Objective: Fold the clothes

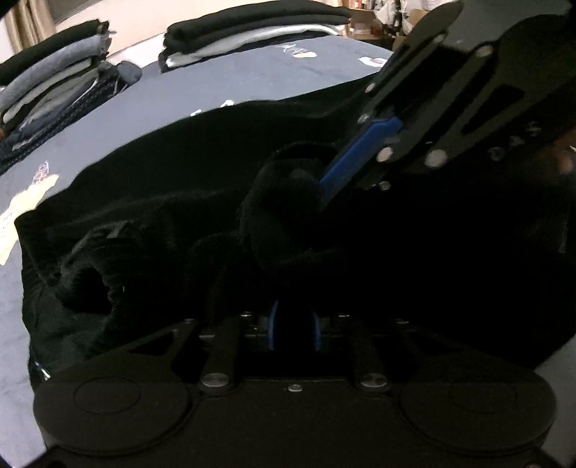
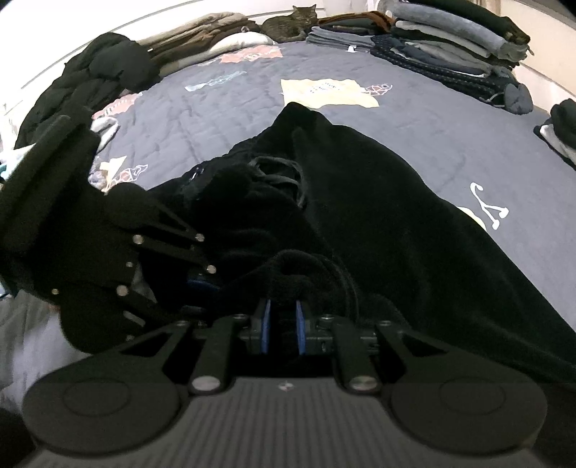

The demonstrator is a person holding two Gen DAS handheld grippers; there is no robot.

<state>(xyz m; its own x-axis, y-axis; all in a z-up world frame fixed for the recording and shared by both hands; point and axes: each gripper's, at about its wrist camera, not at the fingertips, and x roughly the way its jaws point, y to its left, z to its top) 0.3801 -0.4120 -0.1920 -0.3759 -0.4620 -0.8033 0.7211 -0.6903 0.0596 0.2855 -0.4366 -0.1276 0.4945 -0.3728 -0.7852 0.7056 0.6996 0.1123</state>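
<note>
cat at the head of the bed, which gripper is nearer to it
Neither clearly: the right gripper and left gripper sit side by side on the black garment, far from the cat.

Both wrist views are aimed low and close across the bed (image 2: 223,108); the black garment (image 1: 151,216) is shared.

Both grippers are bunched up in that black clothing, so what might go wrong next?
The left gripper and right gripper pinch the black garment close together, so they might bump. The drawstring lies loose and may snag. Each seems to hold only a small fold, which might slip out.
</note>
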